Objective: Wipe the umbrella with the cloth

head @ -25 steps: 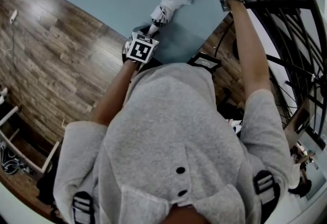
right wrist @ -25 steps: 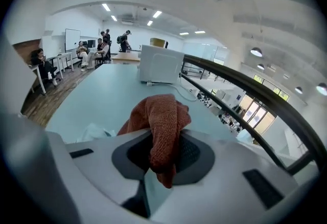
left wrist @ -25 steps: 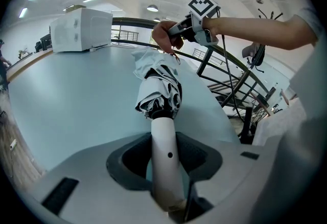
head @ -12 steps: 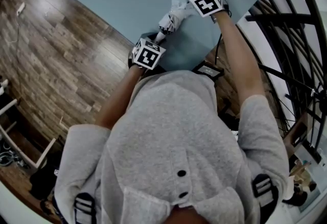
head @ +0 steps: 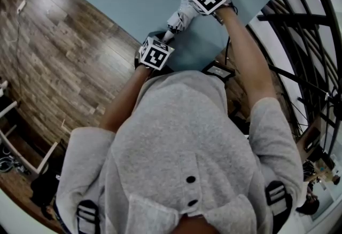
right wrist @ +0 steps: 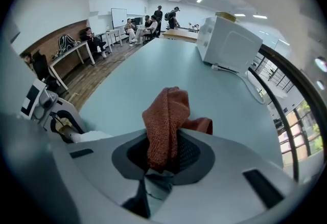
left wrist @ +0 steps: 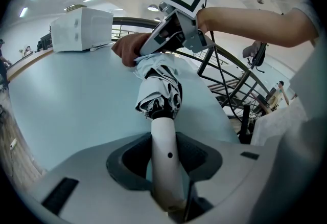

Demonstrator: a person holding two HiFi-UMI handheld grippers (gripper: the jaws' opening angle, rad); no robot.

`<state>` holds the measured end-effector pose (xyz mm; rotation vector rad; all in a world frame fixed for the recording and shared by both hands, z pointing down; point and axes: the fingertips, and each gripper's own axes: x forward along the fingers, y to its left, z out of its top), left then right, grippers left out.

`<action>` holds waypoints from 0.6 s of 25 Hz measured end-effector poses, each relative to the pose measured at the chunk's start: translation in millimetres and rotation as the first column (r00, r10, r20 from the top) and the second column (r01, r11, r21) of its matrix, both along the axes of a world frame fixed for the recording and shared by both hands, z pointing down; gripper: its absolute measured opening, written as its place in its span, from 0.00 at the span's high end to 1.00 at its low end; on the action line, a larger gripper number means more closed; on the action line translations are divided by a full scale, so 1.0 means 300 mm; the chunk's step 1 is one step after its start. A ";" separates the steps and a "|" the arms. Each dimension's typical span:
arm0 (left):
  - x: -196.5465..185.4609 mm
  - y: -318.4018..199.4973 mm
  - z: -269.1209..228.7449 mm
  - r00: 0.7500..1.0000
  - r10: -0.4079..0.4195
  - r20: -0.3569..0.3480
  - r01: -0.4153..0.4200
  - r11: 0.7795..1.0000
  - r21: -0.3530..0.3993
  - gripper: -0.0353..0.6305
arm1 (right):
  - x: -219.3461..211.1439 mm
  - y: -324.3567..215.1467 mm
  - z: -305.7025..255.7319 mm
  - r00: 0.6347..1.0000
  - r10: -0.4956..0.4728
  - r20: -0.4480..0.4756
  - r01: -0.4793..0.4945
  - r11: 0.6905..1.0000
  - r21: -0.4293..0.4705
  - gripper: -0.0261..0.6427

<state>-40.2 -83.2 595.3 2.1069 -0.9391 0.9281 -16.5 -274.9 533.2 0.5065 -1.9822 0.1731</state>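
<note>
Rust-red cloth point(right wrist: 166, 115) up first: soft, floppy, light, pinched in a bunch by the right tool point(right wrist: 162, 157) at the far end of the folded umbrella point(left wrist: 158, 90), itself lying on the pale blue tabletop point(left wrist: 66, 95). Left tool point(left wrist: 166, 164) clamped on the stiff white handle point(left wrist: 164, 141), likely the best hold though smooth and maybe slippery, with loose canopy folds apt to shift under a wipe. No containers in play, only a white appliance point(left wrist: 82, 28) far back.

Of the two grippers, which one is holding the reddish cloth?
The right gripper: the reddish cloth is pinched between its fingers. The left gripper holds the folded umbrella by its white handle instead.
</note>
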 end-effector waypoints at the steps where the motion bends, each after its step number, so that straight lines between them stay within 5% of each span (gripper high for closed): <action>1: -0.004 -0.004 -0.001 1.000 0.001 0.001 -0.001 1.000 0.002 0.71 | -0.010 0.004 0.000 1.000 0.002 0.006 -0.002 1.000 -0.016 0.85; 15: -0.003 -0.003 0.003 0.999 0.028 0.014 -0.028 1.000 0.009 0.71 | -0.054 0.110 0.053 0.998 -0.027 -0.057 0.016 0.982 -0.190 0.85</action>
